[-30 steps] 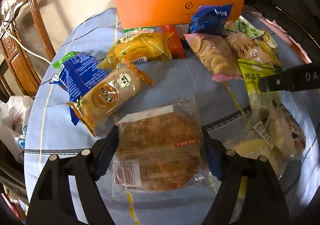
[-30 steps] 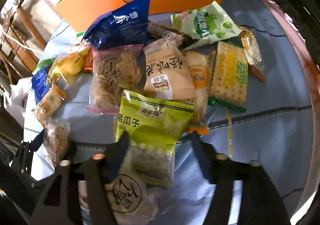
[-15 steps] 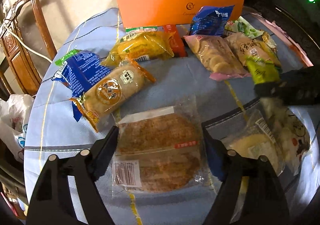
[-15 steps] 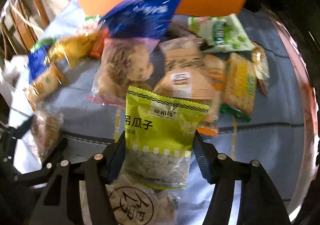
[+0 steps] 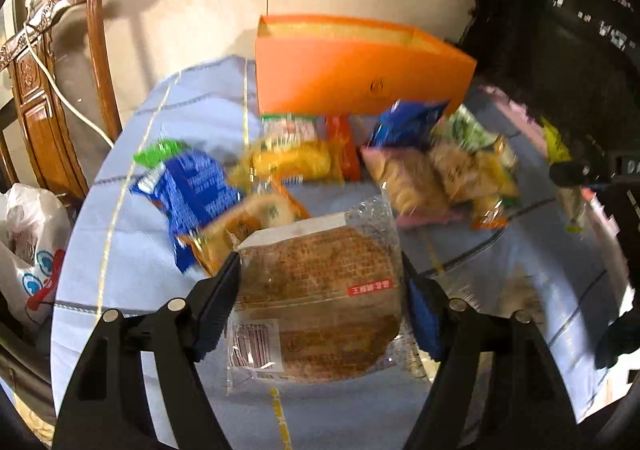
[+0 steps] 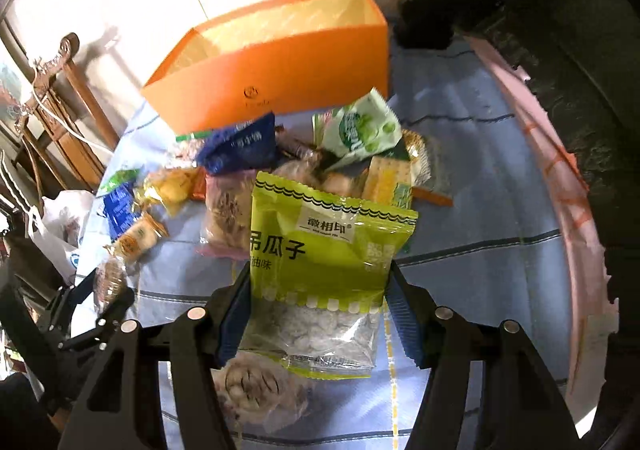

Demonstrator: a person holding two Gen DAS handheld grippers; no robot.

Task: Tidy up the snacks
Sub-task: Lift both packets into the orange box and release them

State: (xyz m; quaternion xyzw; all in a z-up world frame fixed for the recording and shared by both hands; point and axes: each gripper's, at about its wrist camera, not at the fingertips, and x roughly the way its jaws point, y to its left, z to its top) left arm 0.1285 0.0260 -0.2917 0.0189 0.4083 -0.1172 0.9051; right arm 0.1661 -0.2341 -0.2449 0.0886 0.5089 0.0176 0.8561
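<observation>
My left gripper [image 5: 319, 264] is shut on a clear packet with a flat brown cake [image 5: 316, 290], held off the blue tablecloth [image 5: 132, 262]. In the right wrist view, my right gripper [image 6: 319, 270] is shut on a green packet of melon seeds [image 6: 320, 242], lifted above the table. An open orange box [image 6: 280, 62] stands at the table's far side, empty as far as I can see; it also shows as the orange box [image 5: 360, 78] in the left wrist view. Between the grippers and the box lie several snack packets [image 6: 236, 150].
A carved wooden chair [image 5: 56, 98] with a white cable stands left of the table. White plastic bags [image 5: 28, 242] hang below it. Dark furniture [image 6: 560, 50] closes off the right side. A round pastry packet [image 6: 256, 382] lies under the right gripper.
Both grippers have risen with their packets, the cake and the green seed packet leaving the cloth. The orange box's open top has come into view.
</observation>
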